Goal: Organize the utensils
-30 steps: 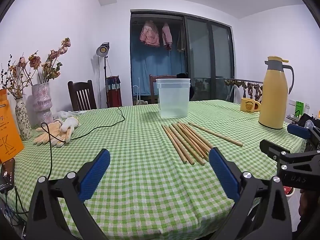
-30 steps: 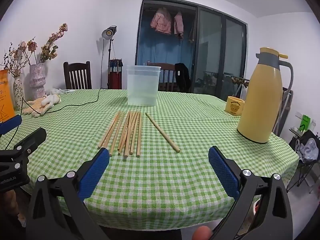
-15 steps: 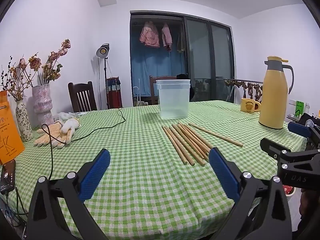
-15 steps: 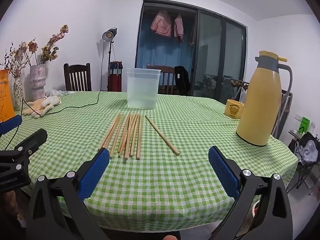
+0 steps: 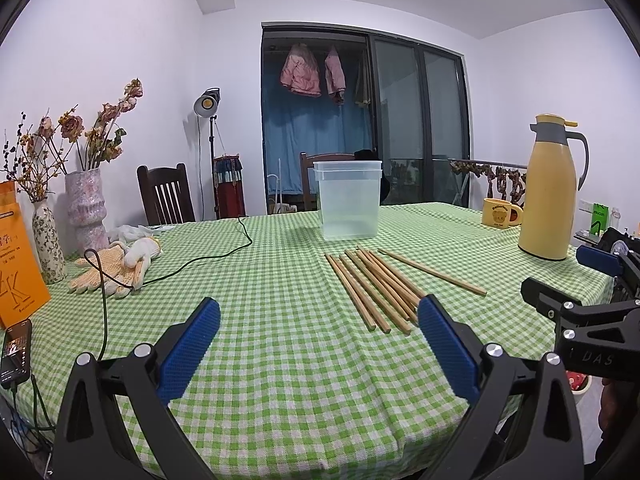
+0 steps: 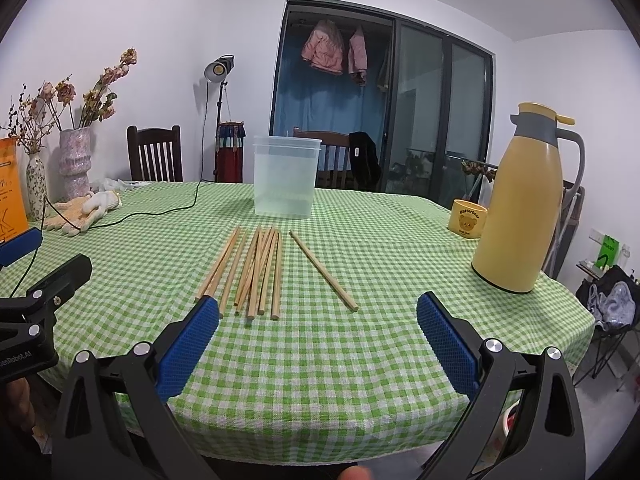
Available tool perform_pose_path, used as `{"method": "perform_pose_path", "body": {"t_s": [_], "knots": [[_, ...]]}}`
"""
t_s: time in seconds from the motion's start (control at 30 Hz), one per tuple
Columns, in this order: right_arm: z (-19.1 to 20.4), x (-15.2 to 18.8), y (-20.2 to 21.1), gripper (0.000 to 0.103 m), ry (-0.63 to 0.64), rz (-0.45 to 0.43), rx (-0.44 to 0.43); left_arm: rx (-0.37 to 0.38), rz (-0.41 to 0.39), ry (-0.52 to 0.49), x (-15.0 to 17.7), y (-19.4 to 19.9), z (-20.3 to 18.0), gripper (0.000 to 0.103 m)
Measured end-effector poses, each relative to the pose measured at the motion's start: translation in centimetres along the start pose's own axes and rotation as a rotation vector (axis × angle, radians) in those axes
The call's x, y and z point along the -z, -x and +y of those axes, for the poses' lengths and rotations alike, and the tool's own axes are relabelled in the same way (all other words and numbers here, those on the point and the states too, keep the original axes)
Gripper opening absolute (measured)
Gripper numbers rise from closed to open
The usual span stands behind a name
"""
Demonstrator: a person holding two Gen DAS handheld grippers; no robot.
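A: Chopsticks (image 6: 256, 270) lie flat on the surface (image 6: 360, 340), most of them bunched side by side, with one stray chopstick (image 6: 323, 271) apart on their right side. How do your jaws stand?

B: Your left gripper (image 5: 318, 346) has its jaws spread wide with nothing between them. Your right gripper (image 6: 318, 346) is the same: wide apart, empty. Both hang over the near edge of the surface, short of the sticks.

A: Where is the clear container (image 6: 286, 178)?

B: Upright, beyond the far tips of the bunch, a little gap between them. Its mouth faces up.

A: Is there room around the sticks?

B: Yes. Bare checked cloth lies between the near tips and the near edge. To your right, the yellow flask (image 6: 520, 208) and the mug (image 6: 467, 218) stand close to the right edge, well apart from the stray stick. To your left, a black cable (image 5: 200, 258) trails over the cloth toward the gloves (image 5: 116, 266), and two vases (image 5: 86, 204) sit by the far left edge.

A: And the two grippers?

B: Side by side, apart. In the left wrist view your right gripper (image 5: 592, 292) shows at the right edge of the surface.
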State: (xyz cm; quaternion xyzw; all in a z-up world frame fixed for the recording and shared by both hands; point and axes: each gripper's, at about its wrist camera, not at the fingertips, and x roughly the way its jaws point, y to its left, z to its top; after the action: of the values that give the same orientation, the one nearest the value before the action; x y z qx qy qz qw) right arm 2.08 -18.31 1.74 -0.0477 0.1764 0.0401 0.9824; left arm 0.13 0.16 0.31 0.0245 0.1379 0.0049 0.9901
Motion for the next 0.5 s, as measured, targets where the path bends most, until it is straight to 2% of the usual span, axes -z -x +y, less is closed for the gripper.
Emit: {"method": "perform_pose_path", "body": {"t_s": [0.5], "knots": [[-0.16,-0.41,0.12,0.095,-0.003,-0.011,-0.001,-0.01,-0.016,0.005,-0.26,0.32,0.2,0.096]]}}
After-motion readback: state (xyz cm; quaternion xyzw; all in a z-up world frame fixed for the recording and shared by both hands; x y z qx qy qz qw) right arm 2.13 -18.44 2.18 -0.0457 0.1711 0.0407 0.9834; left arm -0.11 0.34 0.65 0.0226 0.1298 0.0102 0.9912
